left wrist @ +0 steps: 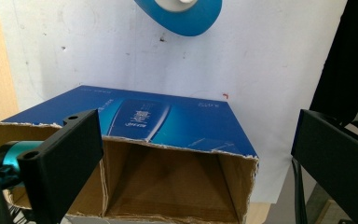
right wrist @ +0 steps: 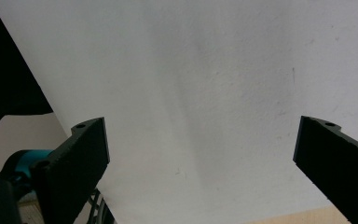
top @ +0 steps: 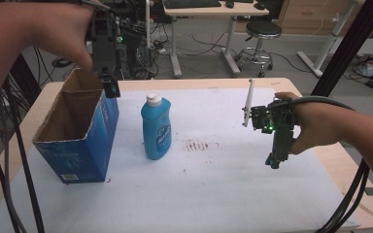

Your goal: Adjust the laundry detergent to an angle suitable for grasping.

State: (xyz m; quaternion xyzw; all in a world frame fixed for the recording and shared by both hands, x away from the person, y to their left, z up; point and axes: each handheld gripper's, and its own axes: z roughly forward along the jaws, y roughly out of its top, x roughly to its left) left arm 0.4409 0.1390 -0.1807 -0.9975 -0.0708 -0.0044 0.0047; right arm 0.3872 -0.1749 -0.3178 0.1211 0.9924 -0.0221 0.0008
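An open-topped blue cardboard box (top: 80, 141) stands at the table's left, its brown inside (left wrist: 168, 182) showing nothing in the part I see. A blue bottle (top: 156, 127) with a white cap stands upright just right of the box; its top (left wrist: 179, 14) appears at the upper edge of the left gripper view. My left gripper (top: 109, 85) hangs over the box's far right corner, jaws wide apart and holding nothing (left wrist: 191, 154). My right gripper (top: 275, 158) hovers over the white sheet at the right, also open with nothing between its jaws (right wrist: 200, 158).
A white sheet (top: 213, 184) covers most of the wooden table (top: 330, 155). Black cables trail down both sides. A black post (top: 349, 43) rises at the right rear. Behind the table stand a stool (top: 261, 36) and a desk.
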